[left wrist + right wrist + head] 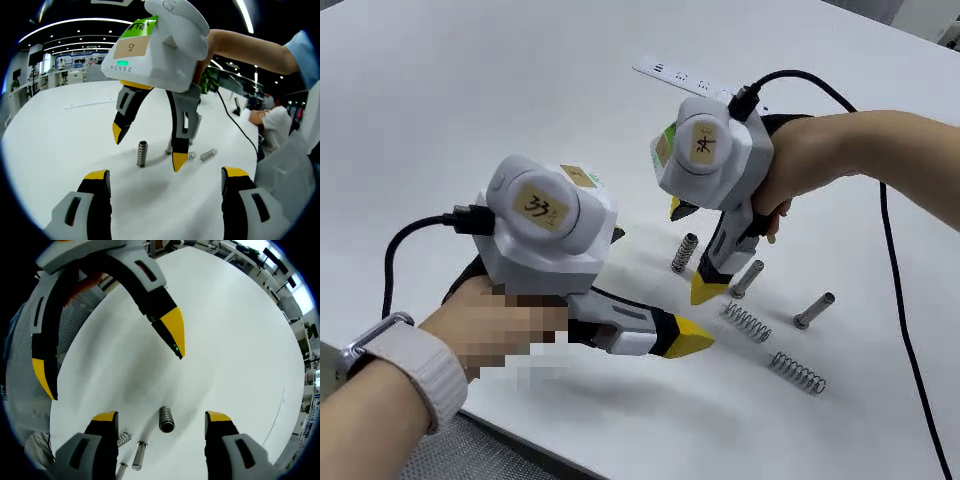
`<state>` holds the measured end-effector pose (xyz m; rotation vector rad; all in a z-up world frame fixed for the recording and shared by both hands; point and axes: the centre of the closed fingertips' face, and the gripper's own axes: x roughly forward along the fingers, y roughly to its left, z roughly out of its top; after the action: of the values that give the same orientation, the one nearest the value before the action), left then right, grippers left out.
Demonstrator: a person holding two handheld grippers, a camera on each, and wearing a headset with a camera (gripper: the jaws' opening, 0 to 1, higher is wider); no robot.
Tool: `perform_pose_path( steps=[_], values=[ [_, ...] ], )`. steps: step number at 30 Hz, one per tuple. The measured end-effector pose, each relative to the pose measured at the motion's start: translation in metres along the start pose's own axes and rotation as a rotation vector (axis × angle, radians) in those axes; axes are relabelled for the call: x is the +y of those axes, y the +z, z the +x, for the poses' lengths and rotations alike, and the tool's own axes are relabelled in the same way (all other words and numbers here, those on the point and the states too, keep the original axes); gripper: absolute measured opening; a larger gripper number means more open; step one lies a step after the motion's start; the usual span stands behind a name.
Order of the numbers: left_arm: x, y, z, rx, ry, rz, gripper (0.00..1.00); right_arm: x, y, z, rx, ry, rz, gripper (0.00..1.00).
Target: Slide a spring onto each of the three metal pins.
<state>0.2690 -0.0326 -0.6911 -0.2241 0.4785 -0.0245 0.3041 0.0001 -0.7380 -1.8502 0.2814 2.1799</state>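
One metal pin wearing a spring (685, 252) stands upright on the white table (470, 110). It sits low between the open jaws of my right gripper (691, 250), untouched by them, as the right gripper view (161, 416) shows around the sprung pin (166, 420). Two bare pins (747, 278) (814, 310) lie to the right, with two loose springs (746, 321) (797, 372) in front of them. My left gripper (660, 300) hovers open and holds nothing, its jaws (166, 175) pointing toward the sprung pin (142, 153).
A white power strip (680, 75) lies at the back of the table. Black cables trail from both grippers, one running down the right side (895, 300). The table's front edge (520, 440) is close to my left wrist. A seated person (272, 125) is off beyond the table.
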Motion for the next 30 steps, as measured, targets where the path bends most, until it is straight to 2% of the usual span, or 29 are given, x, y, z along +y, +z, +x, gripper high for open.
perform_pose_path(
  steps=[7, 10, 14, 21, 30],
  values=[
    [0.000, 0.003, 0.000, -0.017, -0.002, -0.005, 0.94, 0.005, -0.008, -0.003, -0.003, -0.017, -0.023, 0.93],
    [0.000, 0.002, 0.000, -0.015, -0.002, -0.005, 0.94, 0.004, -0.011, -0.006, -0.013, -0.045, -0.008, 0.98],
    [-0.002, 0.003, 0.001, -0.017, -0.006, 0.003, 0.94, 0.002, -0.012, -0.011, -0.043, -0.068, 0.023, 0.99],
    [-0.002, 0.005, 0.001, -0.027, -0.002, 0.015, 0.93, 0.007, -0.012, -0.018, -0.111, -0.093, 0.058, 0.99],
    [0.001, 0.008, 0.000, -0.043, 0.012, 0.043, 0.92, 0.007, -0.020, -0.036, -0.204, -0.172, 0.162, 0.99]
  ],
)
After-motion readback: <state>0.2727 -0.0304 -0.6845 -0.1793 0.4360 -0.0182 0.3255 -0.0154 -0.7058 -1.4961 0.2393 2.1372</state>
